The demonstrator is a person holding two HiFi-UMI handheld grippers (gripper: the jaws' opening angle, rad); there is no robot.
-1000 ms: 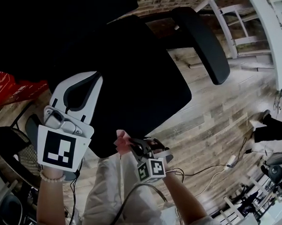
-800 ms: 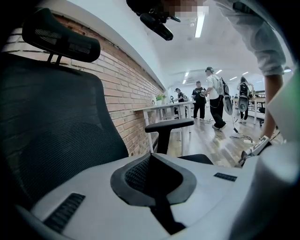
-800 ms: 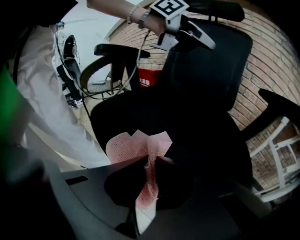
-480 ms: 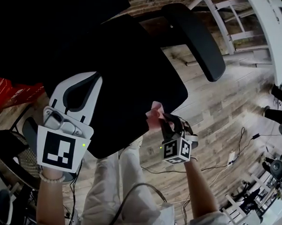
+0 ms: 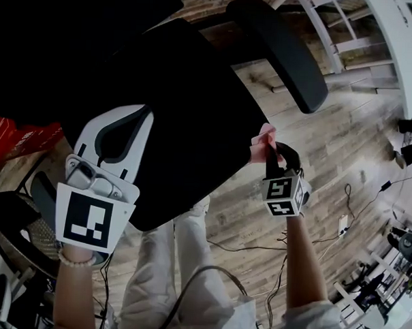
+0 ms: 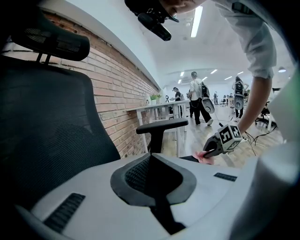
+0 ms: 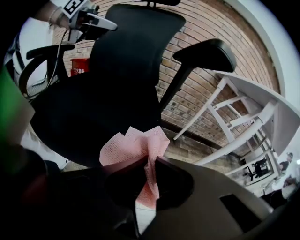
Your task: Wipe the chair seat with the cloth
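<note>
The black chair seat [image 5: 173,125] fills the middle of the head view. My right gripper [image 5: 264,151] is shut on a crumpled pink cloth [image 5: 263,137], which sits at the seat's right edge, just below the right armrest [image 5: 279,54]. In the right gripper view the cloth [image 7: 136,143] sticks up from between the dark jaws of the right gripper [image 7: 147,159], with the seat [image 7: 84,117] beyond it. My left gripper [image 5: 136,116], white, hovers over the seat's left side, its jaws together and empty. The left gripper view shows the left gripper [image 6: 150,157], the far right gripper [image 6: 211,151] and cloth [image 6: 206,158].
The mesh backrest [image 6: 47,117] rises to the left. A red box [image 5: 16,135] lies left of the chair. A white table frame [image 5: 348,30] stands at the back right. Cables [image 5: 311,247] trail on the wood floor. People walk in the distance [image 6: 197,98].
My right gripper has carried the pink cloth from the seat's front edge rightwards along the rim to its right side. The left gripper has stayed in place.
</note>
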